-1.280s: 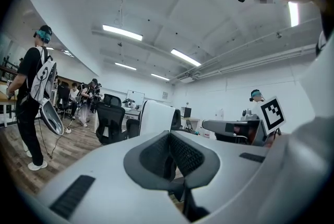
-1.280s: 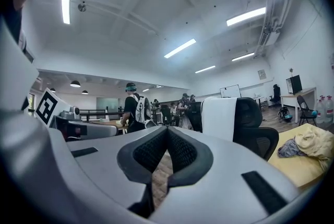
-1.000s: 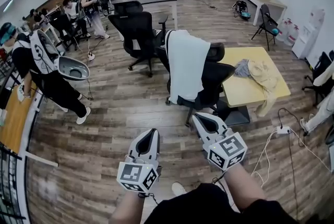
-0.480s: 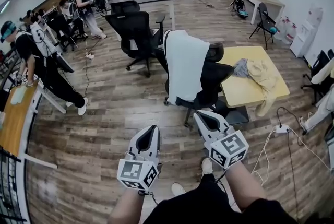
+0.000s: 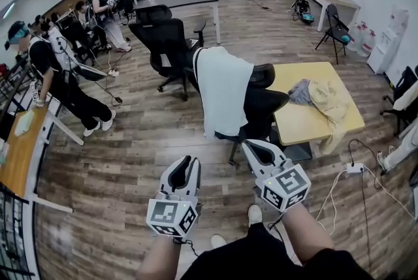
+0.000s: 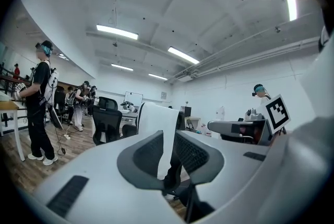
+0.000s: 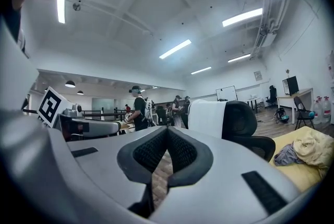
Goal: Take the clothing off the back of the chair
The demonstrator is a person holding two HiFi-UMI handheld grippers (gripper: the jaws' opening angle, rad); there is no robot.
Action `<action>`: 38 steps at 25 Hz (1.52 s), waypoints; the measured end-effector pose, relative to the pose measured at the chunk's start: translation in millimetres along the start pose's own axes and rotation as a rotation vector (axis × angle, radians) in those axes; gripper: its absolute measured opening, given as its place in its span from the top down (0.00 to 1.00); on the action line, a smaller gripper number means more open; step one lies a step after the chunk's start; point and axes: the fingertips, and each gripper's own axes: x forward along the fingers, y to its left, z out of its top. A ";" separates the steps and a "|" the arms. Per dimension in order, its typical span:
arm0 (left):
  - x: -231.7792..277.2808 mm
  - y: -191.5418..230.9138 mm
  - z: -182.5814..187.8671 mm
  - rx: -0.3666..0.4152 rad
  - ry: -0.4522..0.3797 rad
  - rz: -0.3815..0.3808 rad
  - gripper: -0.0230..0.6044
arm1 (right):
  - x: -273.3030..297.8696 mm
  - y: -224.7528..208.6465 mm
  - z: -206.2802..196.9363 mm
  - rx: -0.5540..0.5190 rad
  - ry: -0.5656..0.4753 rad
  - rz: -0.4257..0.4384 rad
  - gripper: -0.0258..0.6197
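- The left tool (image 5: 188, 164) is held level, pointing ahead. Its jaws stand narrowly apart and are opening. Nothing is between them; the far garment only shows through the gap.
- The right tool (image 5: 252, 145) is just beside it, also level. Its pads meet at the tips and grip nothing.
- Both tools hang over the wooden floor (image 5: 130, 161), apart from every object.
- Ahead of both tools, nearer the right one, stands a black office chair (image 5: 268, 102) with its back turned toward them.
- The white garment (image 5: 223, 93) is draped over that chair's back. It hangs down smoothly on the side facing the tools and reaches nearly to seat level. Neither tool touches it.
- Beyond the chair, to the right of the right tool, is a yellow worktop (image 5: 307, 122).
- A heap of clothes (image 5: 324, 97), pale yellow with a grey piece, lies on it and spills over its far edge.
- A white power strip (image 5: 354, 168) lies on the floor to the right of the right tool.
- Further ahead of the left tool stands a second black chair (image 5: 164, 44).
- Far to the left of the left tool, a person (image 5: 55, 79) in dark clothes stands on the floor.
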 end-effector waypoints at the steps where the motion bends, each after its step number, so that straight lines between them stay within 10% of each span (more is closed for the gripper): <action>1: 7.6 -2.3 0.3 0.001 0.001 0.004 0.82 | 0.6 -8.0 0.0 0.002 0.001 0.004 0.94; 38: 236.9 -17.1 15.8 0.038 0.071 0.164 0.32 | 41.4 -223.2 7.1 0.037 0.013 0.155 0.94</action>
